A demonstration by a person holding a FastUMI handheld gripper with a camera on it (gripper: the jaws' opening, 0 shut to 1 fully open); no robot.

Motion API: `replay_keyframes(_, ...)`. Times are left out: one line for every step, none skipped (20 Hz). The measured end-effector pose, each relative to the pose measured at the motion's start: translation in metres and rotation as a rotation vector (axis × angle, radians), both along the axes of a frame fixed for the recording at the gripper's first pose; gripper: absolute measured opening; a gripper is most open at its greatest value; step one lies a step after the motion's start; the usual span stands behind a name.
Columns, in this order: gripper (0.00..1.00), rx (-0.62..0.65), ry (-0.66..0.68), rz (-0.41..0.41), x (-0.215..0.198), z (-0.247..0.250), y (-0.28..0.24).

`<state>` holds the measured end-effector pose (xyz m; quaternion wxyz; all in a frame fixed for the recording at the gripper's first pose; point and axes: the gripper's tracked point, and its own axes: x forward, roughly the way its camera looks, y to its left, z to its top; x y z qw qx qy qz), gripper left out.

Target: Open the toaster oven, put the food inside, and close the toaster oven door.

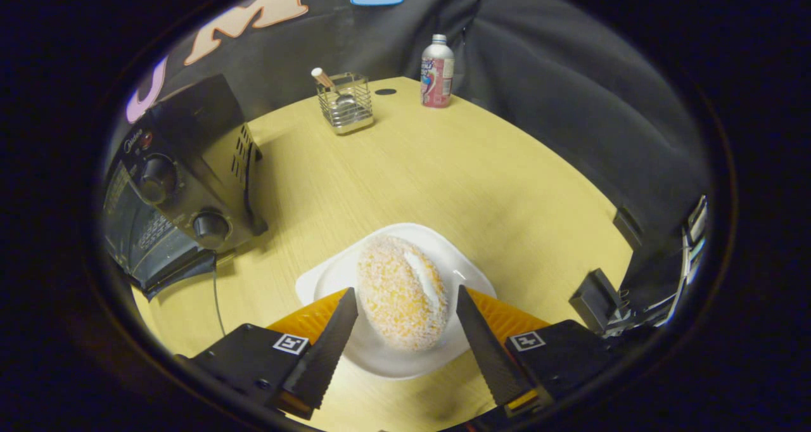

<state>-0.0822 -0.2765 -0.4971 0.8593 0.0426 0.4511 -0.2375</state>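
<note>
Pale wood-grain laminate covers the round surface point(443, 178) on which everything is set. A white plate point(329, 280) lies just ahead of the gripper point(405, 305), and on it a round pastry point(396, 292) is seen, coated in orange-and-white crumbs with a streak of white cream along one side. The jaws are spread wide, one dark serrated finger on each side of the pastry; a narrow gap appears to be left on both sides, so the food is flanked rather than clamped. Whether the left finger grazes the crumb coating cannot be told.

To the left of the plate, a dark toaster oven point(184, 185) is placed on the surface, with two knobs on its control panel and its glass door hanging down in front. Well beyond the plate, near the far rim, a wire mesh holder point(345, 106) with a utensil inside is stood, and beside it to the right a slim bottle point(437, 71) is set upright.
</note>
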Motion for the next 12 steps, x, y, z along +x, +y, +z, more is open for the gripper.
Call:
replay_keyframes(0.94, 0.011, 0.0, -0.001, 0.0, -0.004, 0.001)
replay_keyframes(0.89, 0.012, 0.0, -0.004, -0.001, -0.003, 0.001)
replay_keyframes(0.84, 0.014, 0.0, -0.008, -0.001, -0.005, 0.001)
replay_keyframes(0.8, 0.019, -0.003, -0.011, 0.0, -0.005, 0.002)
replay_keyframes(0.75, 0.021, -0.006, -0.023, 0.0, -0.005, 0.0)
replay_keyframes(0.75, 0.029, -0.013, -0.032, 0.002, -0.005, 0.0)
replay_keyframes(0.71, 0.036, -0.017, -0.048, 0.002, -0.004, -0.001)
replay_keyframes(0.67, 0.047, -0.027, -0.063, 0.004, -0.003, 0.0)
replay_keyframes(0.67, 0.061, -0.053, -0.081, 0.008, -0.001, 0.0)
replay_keyframes(0.67, 0.075, -0.088, -0.104, 0.013, 0.006, 0.002)
replay_keyframes(0.67, 0.09, -0.127, -0.131, 0.018, 0.013, 0.003)
replay_keyframes(0.67, 0.109, -0.169, -0.157, 0.024, 0.021, 0.005)
